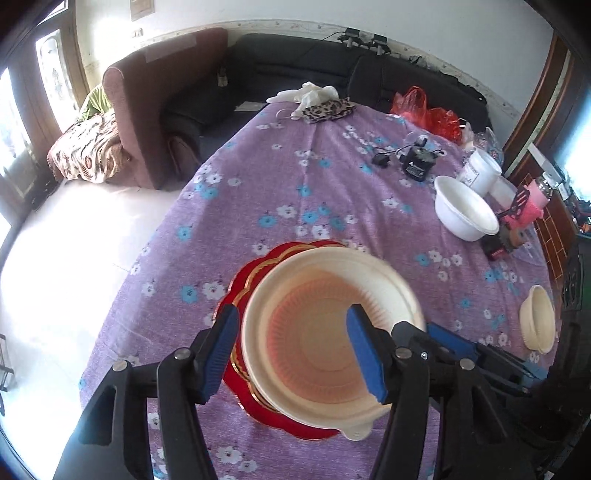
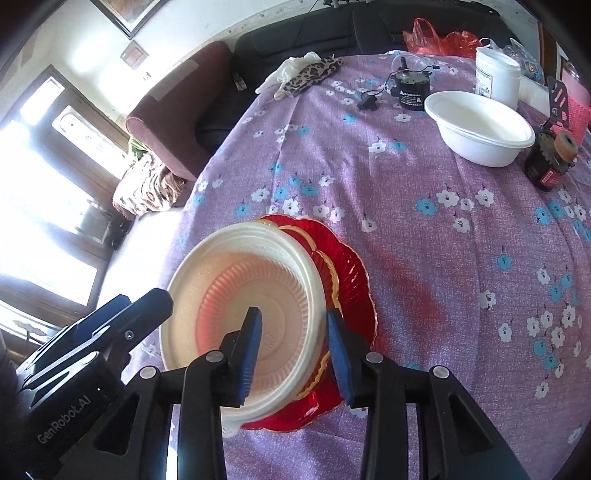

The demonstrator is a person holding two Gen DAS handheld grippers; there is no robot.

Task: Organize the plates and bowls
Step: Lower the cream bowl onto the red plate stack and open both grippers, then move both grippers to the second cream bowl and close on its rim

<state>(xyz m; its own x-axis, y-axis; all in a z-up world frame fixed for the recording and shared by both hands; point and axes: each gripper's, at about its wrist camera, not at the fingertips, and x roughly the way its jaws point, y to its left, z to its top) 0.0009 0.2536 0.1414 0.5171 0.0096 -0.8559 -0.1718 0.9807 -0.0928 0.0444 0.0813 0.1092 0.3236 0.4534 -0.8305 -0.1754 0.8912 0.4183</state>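
"GenRobot.AI" is printed on the left gripper [image 2: 110, 325]. The cream bowl [image 1: 332, 332] sits mouth up on the red plates [image 1: 243, 273], near the table's [image 1: 314, 177] left edge. Both the left and the right gripper [image 2: 293, 350] straddle its rim, jaws apart; bare cloth lies toward the white bowl [image 2: 480, 129].

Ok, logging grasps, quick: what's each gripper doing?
Left gripper: open, straddling the cream bowl rim.
Right gripper: open, straddling the same bowl's rim.

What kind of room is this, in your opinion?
Probably a home living room: a sofa and an armchair stand behind a table with a flowered cloth, and a framed picture hangs on the wall.
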